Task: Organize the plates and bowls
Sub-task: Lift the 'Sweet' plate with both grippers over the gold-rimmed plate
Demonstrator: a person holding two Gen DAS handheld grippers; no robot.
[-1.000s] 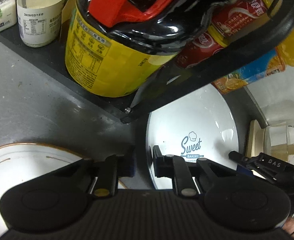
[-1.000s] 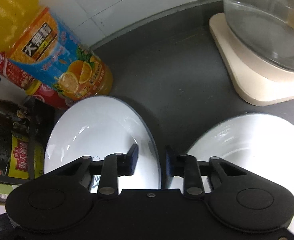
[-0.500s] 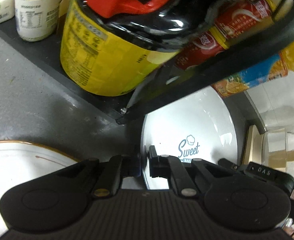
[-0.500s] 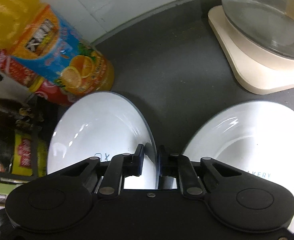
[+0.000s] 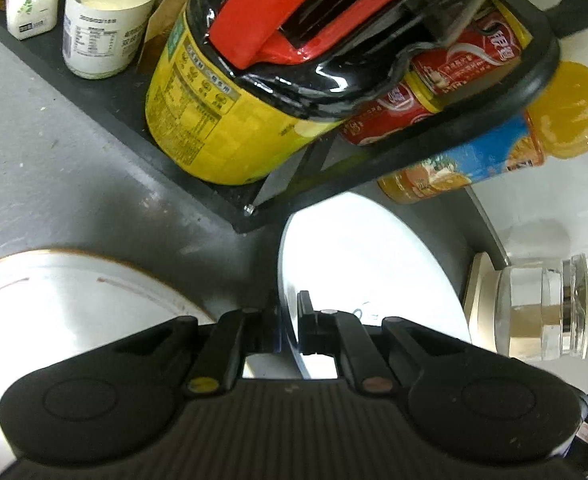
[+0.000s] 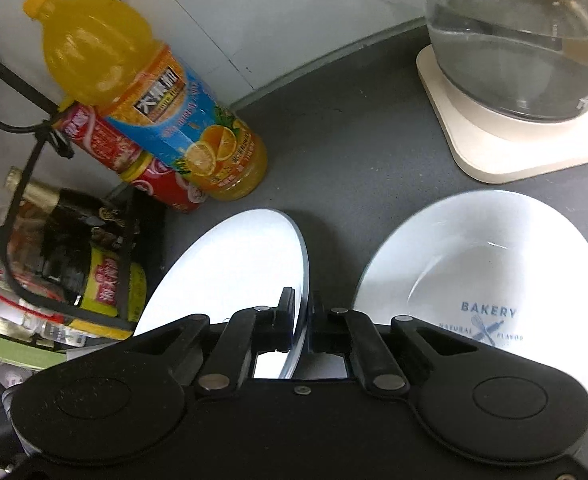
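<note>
A white plate (image 5: 369,264) with blue lettering is lifted off the grey counter, held at opposite rims. My left gripper (image 5: 288,326) is shut on its left rim. My right gripper (image 6: 301,320) is shut on its right rim; the plate (image 6: 238,264) fills the middle of the right wrist view. A white plate with a brown rim (image 5: 74,300) lies on the counter to the left. A white bowl marked BAKERY (image 6: 489,276) sits on the counter to the right.
A black wire rack (image 5: 433,140) holds a yellow can (image 5: 214,128), red cans (image 5: 413,96) and jars. An orange juice bottle (image 6: 154,108) stands by the wall. A glass kettle (image 6: 525,40) sits on a cream base (image 6: 493,152) at the right.
Both grippers closed from open onto the plate's opposite rims. The plate has risen off the counter and tilted.
</note>
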